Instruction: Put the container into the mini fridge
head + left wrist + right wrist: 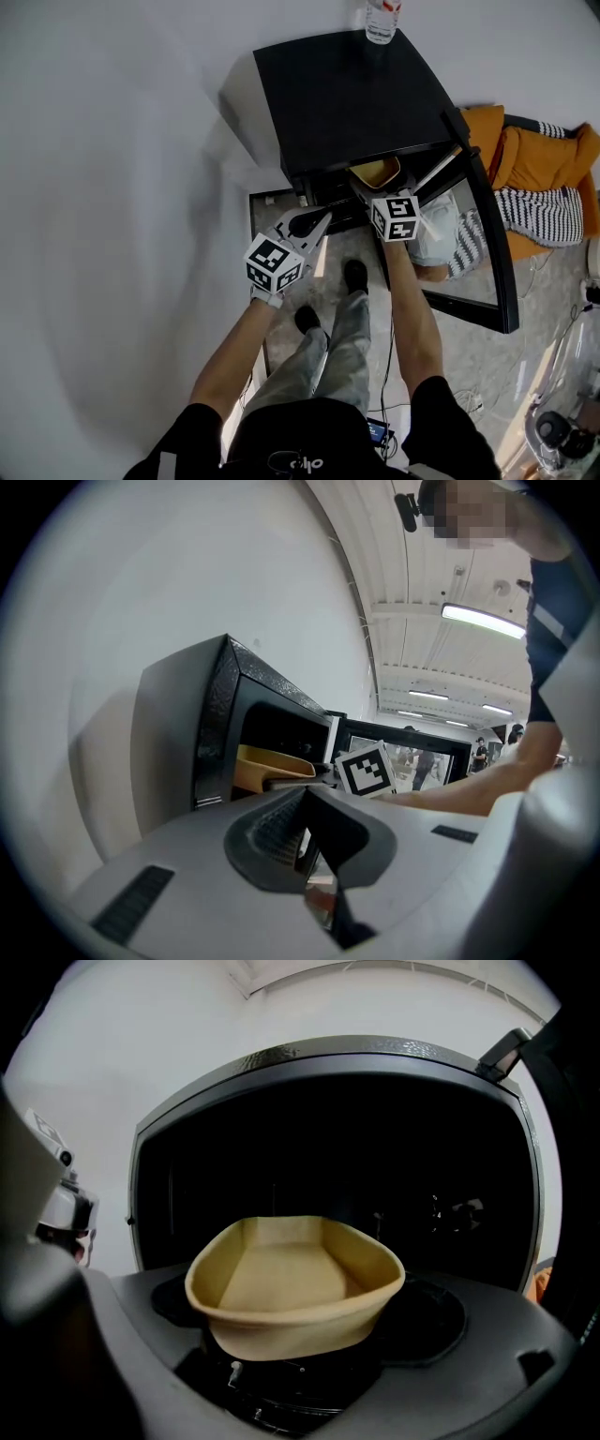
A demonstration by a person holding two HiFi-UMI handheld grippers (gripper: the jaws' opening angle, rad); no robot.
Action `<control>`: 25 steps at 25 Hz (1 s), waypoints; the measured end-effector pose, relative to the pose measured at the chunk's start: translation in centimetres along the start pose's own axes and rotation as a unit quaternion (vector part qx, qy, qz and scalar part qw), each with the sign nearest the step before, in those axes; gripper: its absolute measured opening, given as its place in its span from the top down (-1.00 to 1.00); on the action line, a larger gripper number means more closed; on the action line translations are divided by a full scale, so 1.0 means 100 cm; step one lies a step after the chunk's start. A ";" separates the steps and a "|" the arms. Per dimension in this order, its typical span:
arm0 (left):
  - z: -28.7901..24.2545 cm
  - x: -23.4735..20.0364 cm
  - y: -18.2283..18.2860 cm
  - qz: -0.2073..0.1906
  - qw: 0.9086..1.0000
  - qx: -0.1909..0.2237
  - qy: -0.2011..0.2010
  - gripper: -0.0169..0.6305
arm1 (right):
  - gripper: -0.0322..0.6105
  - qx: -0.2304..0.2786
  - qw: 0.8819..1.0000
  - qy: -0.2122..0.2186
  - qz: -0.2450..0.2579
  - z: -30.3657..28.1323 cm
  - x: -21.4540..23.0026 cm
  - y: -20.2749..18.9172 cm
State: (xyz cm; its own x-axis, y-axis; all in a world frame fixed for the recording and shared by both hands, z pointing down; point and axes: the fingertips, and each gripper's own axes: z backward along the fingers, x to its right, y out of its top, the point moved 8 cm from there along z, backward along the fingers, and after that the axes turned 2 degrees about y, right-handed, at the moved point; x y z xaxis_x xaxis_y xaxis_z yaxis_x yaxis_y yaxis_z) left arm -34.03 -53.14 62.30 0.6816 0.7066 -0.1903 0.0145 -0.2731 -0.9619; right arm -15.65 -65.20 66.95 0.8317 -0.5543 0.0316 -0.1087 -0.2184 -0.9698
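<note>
R hand-held gripper [295, 1358] clamps container [295, 1283] at mini fridge [328, 1054] mouth; only its view shows it empty. L hand-held gripper [314, 855] closed, bare.

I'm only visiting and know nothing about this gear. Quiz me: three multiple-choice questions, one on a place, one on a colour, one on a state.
1. Where is the bottle? A on the mini fridge; B on the floor; C inside the fridge.
2. What colour is the container? A blue; B tan-yellow; C red.
3. The fridge door is: A shut; B open; C missing.
Answers: 1 A, it stands on the black top; 2 B, seen in the right gripper view; 3 B, it stands wide open.
</note>
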 end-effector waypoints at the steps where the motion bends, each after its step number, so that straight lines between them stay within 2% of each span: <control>1: 0.001 -0.001 -0.001 0.002 1.000 0.002 0.003 0.92 | -0.78 0.000 1.000 -0.001 0.000 -0.002 -0.001 0.000; 12: 0.009 -0.004 -0.004 0.013 1.000 0.010 0.020 0.92 | -0.78 -0.011 1.000 -0.012 0.006 -0.018 -0.004 -0.002; 25: 0.006 -0.009 -0.003 0.016 1.000 0.013 0.024 0.92 | -0.78 -0.009 0.999 -0.031 0.004 -0.024 -0.003 -0.003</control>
State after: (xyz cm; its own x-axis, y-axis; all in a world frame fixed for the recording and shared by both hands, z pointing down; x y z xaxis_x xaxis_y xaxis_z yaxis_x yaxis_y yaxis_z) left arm -35.09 -53.28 62.60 0.7157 0.6657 -0.2113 -0.0259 -0.2771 -0.9605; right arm -17.16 -66.87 67.84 0.8632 -0.5048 0.0084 -0.1242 -0.2284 -0.9656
